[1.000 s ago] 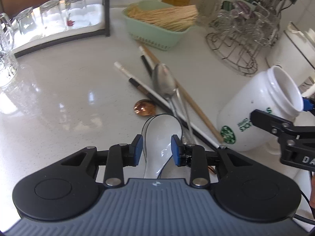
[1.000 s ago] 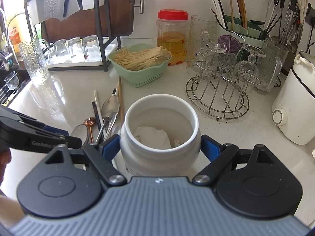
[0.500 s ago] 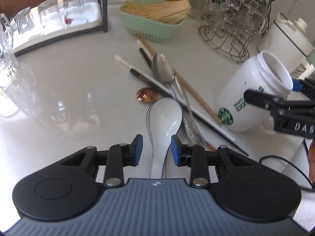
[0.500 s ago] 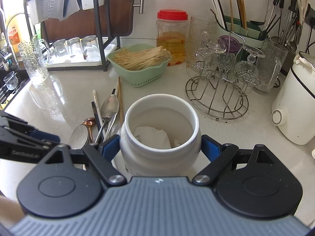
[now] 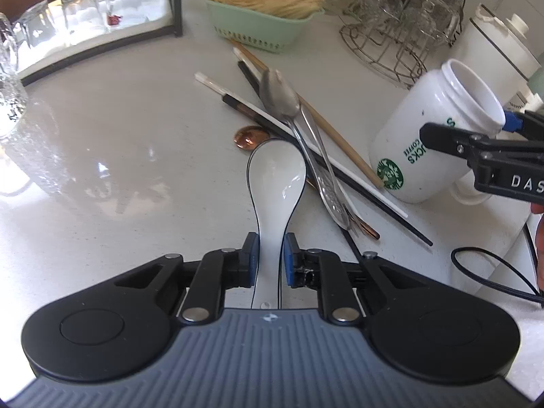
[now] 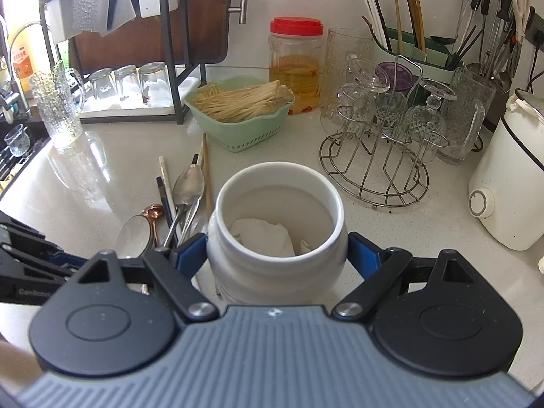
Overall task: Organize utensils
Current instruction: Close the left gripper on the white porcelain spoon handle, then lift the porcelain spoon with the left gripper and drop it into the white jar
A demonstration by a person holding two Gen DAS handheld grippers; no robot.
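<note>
A white ceramic spoon [image 5: 277,173] lies on the pale counter with its handle pointing at me. My left gripper [image 5: 271,241] is closing, and its blue pads touch both sides of that handle. Beside the spoon lie a metal spoon [image 5: 280,97], a small copper spoon [image 5: 250,137] and several chopsticks [image 5: 340,139] in a crossed pile. My right gripper [image 6: 277,248] is shut on a white Starbucks jar [image 6: 277,258], which it holds tilted to the right of the pile. The jar [image 5: 431,142] is open-mouthed, with crumpled white paper inside.
A green basket [image 5: 261,30] of thin sticks stands behind the pile. A wire rack [image 5: 397,44] of glasses and a white appliance [image 6: 506,187] are to the right. Upturned glasses on a tray [image 5: 85,34] sit at the back left. A black cable [image 5: 493,272] trails at right.
My left gripper has drawn back along the white spoon from its bowl to its handle, and its jaws have narrowed onto the handle. The right gripper and jar have stayed put.
</note>
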